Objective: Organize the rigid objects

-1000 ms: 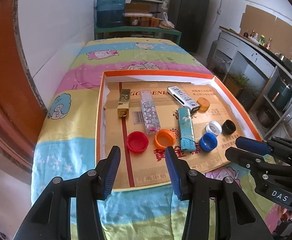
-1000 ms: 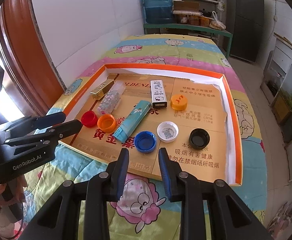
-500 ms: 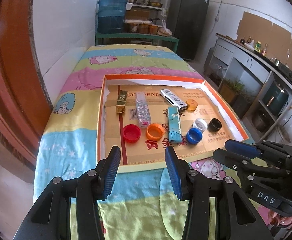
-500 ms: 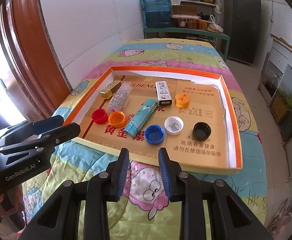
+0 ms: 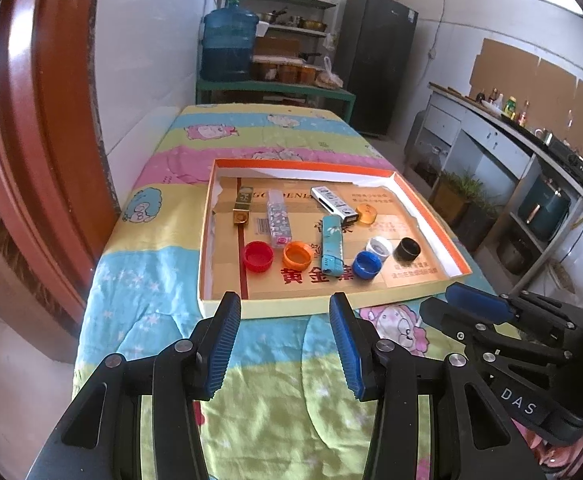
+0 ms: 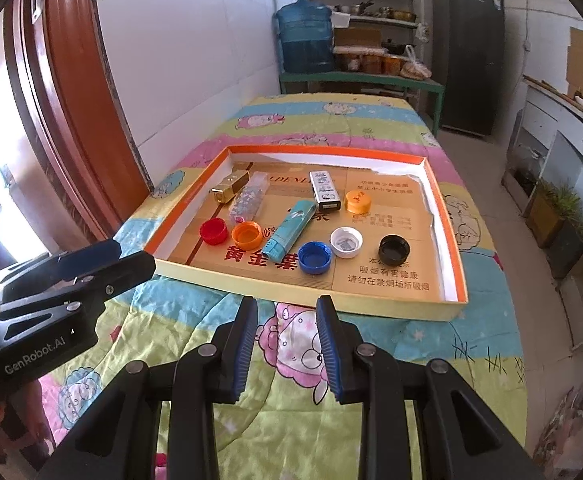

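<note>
So both grippers sit short of the shallow orange-rimmed cardboard tray (image 6: 447,216) on the cartoon quilt (image 6: 371,124): left gripper (image 5: 285,340) and right gripper (image 6: 287,338), jaws apart, holding nothing. Inside: hard ribbed plastic caps like the blue cap (image 6: 314,257), plus slim lighters, I think. I'd pinch caps across the rim, slick boxy bits by long flat sides.

- left gripper (image 5: 285,340): rear body cut off by bottom edge.
- right gripper (image 6: 287,344): likewise cut off below.
- tray (image 6: 371,304): printed small text too small to read.
- shelf jars (image 6: 371,62): contents indistinct.
- counter bottles (image 5: 507,106): too small to identify.
</note>
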Motion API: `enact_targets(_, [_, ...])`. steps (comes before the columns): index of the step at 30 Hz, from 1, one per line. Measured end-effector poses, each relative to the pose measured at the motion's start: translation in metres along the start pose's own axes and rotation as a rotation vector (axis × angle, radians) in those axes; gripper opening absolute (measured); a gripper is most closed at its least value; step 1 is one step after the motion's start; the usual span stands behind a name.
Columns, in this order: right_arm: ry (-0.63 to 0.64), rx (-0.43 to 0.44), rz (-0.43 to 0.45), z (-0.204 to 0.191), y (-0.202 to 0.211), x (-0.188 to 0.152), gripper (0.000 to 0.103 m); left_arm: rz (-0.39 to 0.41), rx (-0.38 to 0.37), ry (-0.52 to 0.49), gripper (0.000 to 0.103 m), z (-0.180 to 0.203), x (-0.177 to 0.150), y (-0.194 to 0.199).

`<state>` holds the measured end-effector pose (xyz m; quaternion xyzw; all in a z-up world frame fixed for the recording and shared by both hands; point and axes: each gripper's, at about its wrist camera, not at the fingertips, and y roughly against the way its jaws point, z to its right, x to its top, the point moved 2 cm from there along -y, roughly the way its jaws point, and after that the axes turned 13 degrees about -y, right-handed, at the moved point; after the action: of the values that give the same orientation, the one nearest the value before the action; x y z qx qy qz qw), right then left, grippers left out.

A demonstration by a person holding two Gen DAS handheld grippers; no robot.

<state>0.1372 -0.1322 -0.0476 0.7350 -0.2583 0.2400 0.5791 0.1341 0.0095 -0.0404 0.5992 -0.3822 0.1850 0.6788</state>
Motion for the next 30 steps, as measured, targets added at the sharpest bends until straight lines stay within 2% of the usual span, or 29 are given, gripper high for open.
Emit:
enact_targets(9, [-0.032, -0.029, 0.052, 0.001, 0.021, -0.011, 0.030, 0.017, 0.031, 0.022, 0.048, 0.010, -0.012, 0.024])
enact_targets(16, [-0.047, -0.045, 0.096, -0.002, 0.038, -0.022, 0.030, 0.029, 0.126, 0.027, 0.048, 0.015, -0.020, 0.044])
enact_targets(18, [-0.044, -0.058, 0.121, -0.005, 0.045, -0.024, 0.030, 0.047, 0.148, 0.034, 0.048, 0.015, -0.023, 0.052])
enact_targets(24, [-0.027, -0.070, 0.191, -0.016, 0.065, -0.030, 0.030, 0.087, 0.138, 0.042, 0.048, 0.016, -0.030, 0.072])
enact_targets(30, [-0.006, -0.065, 0.266, -0.031, 0.088, -0.032, 0.030, 0.149, 0.205, -0.003, 0.048, 0.024, -0.034, 0.098])
